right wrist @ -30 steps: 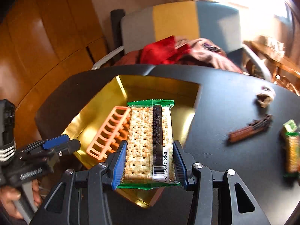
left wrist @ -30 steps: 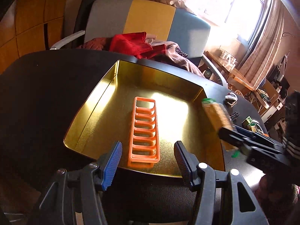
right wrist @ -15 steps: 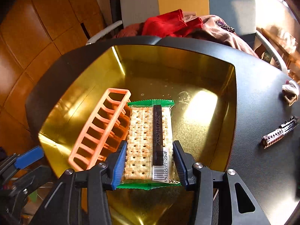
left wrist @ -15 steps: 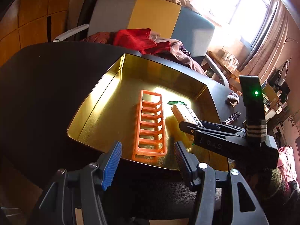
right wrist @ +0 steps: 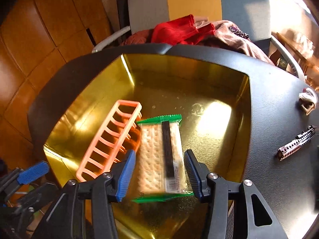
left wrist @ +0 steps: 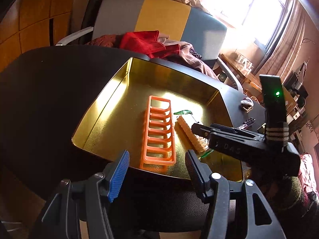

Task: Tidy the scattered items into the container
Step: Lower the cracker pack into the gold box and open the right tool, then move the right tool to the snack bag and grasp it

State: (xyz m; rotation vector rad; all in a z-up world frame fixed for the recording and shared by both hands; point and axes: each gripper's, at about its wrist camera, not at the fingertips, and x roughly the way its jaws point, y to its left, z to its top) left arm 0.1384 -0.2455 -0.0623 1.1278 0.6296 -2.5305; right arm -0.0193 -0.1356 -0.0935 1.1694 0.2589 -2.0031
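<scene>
A gold tray [left wrist: 103,103] [right wrist: 179,65] sits on the black table and holds an orange plastic rack [left wrist: 158,131] [right wrist: 109,139]. A green-edged cracker pack [right wrist: 159,155] [left wrist: 189,135] lies beside the rack on the tray floor, slightly blurred. My right gripper [right wrist: 158,171] [left wrist: 196,129] is low in the tray around the pack. Its jaws are opening, and a gap shows between each pad and the pack. My left gripper [left wrist: 156,171] [right wrist: 37,181] hovers open and empty at the tray's near rim, in line with the rack.
On the table [right wrist: 279,109] right of the tray lie a dark toothed clip [right wrist: 297,143] [left wrist: 246,122] and a crumpled pale item [right wrist: 308,100] [left wrist: 247,103]. Behind the table stands a chair piled with red and brown clothes [right wrist: 183,29].
My right gripper carried the cracker pack leftward over the tray and down beside the rack, then its jaws widened off the pack. The left gripper stayed put.
</scene>
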